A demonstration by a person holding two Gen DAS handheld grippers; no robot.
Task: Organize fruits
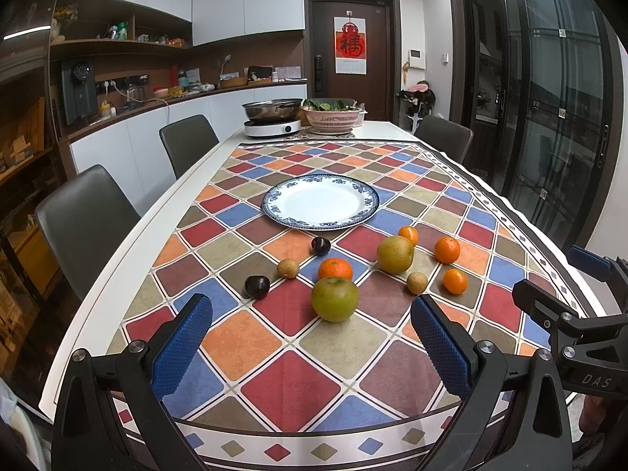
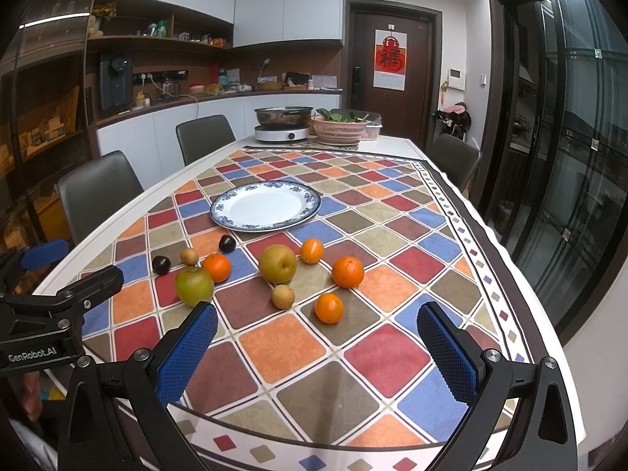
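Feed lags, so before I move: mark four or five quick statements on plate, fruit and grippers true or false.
1. The blue-rimmed plate holds no fruit. True.
2. The left gripper is shut on the green apple. False: its jaws stand open, and the apple lies on the tablecloth.
3. Four oranges, such as the nearest orange, lie on the cloth. True.
4. Both dark plums sit on the plate. False: one plum and the other plum lie on the cloth.
5. The right gripper is open. True.

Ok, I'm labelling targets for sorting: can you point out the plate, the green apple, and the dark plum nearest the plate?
plate (image 1: 274, 206): left wrist view, blue patterned rim.
green apple (image 1: 334, 299): left wrist view, middle of its skin.
dark plum nearest the plate (image 2: 227, 243): right wrist view, centre of fruit.
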